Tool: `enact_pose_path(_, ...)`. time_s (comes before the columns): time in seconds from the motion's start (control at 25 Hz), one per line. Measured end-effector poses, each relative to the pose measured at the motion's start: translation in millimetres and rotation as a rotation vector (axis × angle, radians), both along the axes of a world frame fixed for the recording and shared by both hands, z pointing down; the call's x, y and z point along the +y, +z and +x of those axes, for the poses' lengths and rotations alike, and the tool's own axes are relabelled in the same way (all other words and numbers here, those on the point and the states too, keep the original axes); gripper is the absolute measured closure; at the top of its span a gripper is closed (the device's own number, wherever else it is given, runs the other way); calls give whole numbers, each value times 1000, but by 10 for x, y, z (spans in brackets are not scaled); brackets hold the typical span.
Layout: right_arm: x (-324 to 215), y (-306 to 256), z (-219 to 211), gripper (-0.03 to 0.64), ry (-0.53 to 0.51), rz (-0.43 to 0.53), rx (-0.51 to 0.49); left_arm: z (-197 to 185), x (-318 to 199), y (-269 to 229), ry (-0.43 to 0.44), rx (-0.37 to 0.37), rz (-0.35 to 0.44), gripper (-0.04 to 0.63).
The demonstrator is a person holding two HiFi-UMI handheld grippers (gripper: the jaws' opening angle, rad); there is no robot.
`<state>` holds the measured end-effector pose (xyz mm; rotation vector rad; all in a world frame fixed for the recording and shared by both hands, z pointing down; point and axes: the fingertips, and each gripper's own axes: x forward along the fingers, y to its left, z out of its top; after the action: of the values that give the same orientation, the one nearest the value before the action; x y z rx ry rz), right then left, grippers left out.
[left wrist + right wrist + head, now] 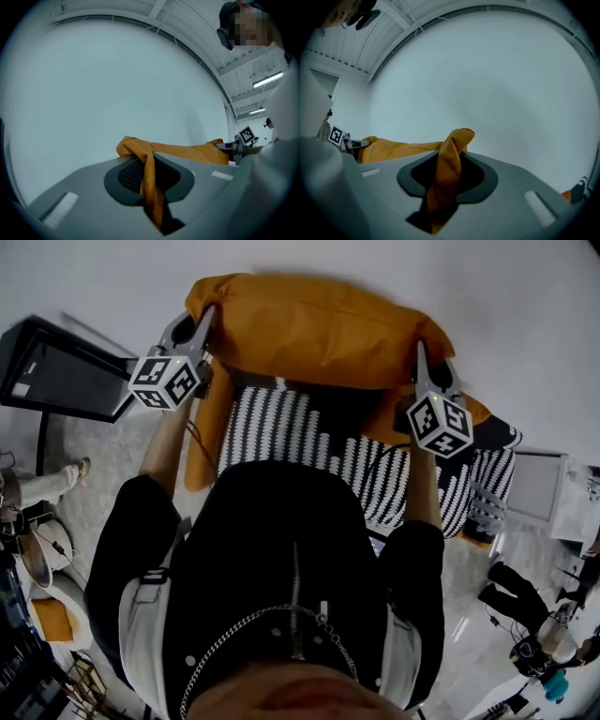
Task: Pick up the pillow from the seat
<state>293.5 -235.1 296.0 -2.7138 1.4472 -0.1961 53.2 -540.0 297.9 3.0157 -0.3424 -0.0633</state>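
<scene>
Striped seat (281, 427) dead center. Orange pillow (309, 329) at 12 o'clock from it, strung between both grippers. Left gripper (208, 317) clamped on pillow's 9 o'clock corner. Right gripper (420, 351) pinching 3 o'clock corner, fabric bunched between jaws.

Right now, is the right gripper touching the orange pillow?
Touching. The right gripper view shows the right gripper shut on a bunched corner of the orange pillow.

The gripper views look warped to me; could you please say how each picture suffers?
Left gripper view: fisheye, dark round vignette, left claw soft up close, mosaic patch top right. Right gripper view: the same bowing in the ceiling lines, dim corners. Head view: wide-angle bend, even light, orange pillow fairly sharp.
</scene>
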Motion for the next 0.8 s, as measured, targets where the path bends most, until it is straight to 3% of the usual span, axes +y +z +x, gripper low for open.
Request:
enact_pose_path(0.36, 122, 121, -185, 509, 8, -28, -17, -162, 112, 203, 12, -36, -31, 554)
enact_pose_path(0.8, 211, 56, -312, 512, 14, -24, 2, -232, 163, 150, 21, -14, -24, 555)
